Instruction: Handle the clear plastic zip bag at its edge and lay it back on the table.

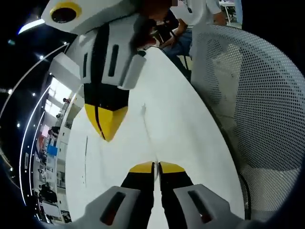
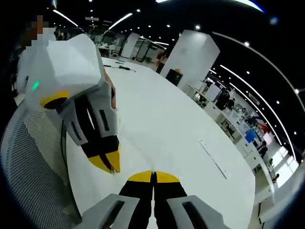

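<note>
The clear plastic zip bag [image 1: 148,136] is almost invisible against the white table [image 1: 195,143]; only a faint crease shows, running into my left gripper [image 1: 155,167], whose yellow-tipped jaws are shut on its edge. My right gripper [image 1: 107,134] comes in from the upper left, its tips closed and pointing down at the table close by. In the right gripper view the bag [image 2: 136,149] shows as a faint fold leading into my right gripper [image 2: 153,177], shut on it. My left gripper [image 2: 111,165] hangs just to the left, tips together.
A white mesh chair [image 1: 267,105] stands at the table's edge, also the chair [image 2: 28,157]. A person sits at the far end [image 1: 177,33]. A thin strip [image 2: 212,158] and cables [image 2: 125,67] lie farther along the table [image 2: 190,119]. A white pillar [image 2: 190,57] stands beyond.
</note>
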A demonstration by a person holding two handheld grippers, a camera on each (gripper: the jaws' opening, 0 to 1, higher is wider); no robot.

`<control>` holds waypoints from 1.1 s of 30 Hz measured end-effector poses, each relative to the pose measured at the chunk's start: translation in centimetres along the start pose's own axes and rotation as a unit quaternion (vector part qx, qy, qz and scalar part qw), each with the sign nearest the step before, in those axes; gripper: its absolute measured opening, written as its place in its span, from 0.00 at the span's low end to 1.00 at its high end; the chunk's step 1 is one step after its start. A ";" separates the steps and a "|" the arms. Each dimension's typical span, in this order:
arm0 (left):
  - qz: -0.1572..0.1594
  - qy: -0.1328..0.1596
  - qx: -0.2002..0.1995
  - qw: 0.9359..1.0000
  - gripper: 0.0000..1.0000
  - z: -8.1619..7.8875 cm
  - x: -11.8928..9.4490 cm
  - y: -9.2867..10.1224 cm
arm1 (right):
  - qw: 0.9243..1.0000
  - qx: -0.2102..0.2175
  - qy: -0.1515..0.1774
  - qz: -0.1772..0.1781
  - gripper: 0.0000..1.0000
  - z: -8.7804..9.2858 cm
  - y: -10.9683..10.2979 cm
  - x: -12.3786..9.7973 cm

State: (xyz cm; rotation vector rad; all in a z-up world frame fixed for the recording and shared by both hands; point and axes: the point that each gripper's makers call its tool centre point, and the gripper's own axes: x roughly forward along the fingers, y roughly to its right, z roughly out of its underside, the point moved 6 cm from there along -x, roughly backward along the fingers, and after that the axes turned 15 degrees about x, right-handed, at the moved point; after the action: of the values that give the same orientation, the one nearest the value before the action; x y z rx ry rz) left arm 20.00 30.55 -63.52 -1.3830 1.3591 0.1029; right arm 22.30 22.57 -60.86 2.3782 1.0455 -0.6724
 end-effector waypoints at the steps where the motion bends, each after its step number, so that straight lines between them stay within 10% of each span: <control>1: -0.001 0.002 -0.001 1.000 0.01 -0.1 -0.1 0.0 | 1.000 -0.003 -0.001 0.000 0.00 0.0 -0.1 0.0; 17: -0.039 0.077 -0.126 0.988 0.24 -0.9 -3.4 -1.6 | 0.999 -0.030 -0.017 -0.014 0.00 0.8 -1.5 1.2; 33: -0.134 0.103 -0.309 0.936 0.41 1.9 -8.2 -0.1 | 0.998 -0.066 -0.026 -0.001 0.00 1.4 -1.2 3.7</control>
State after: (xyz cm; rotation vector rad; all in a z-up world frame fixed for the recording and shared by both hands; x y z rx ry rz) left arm 18.54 37.07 -58.33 -2.1471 1.3501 0.2219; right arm 23.18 24.50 -64.42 2.2362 1.0371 -0.6418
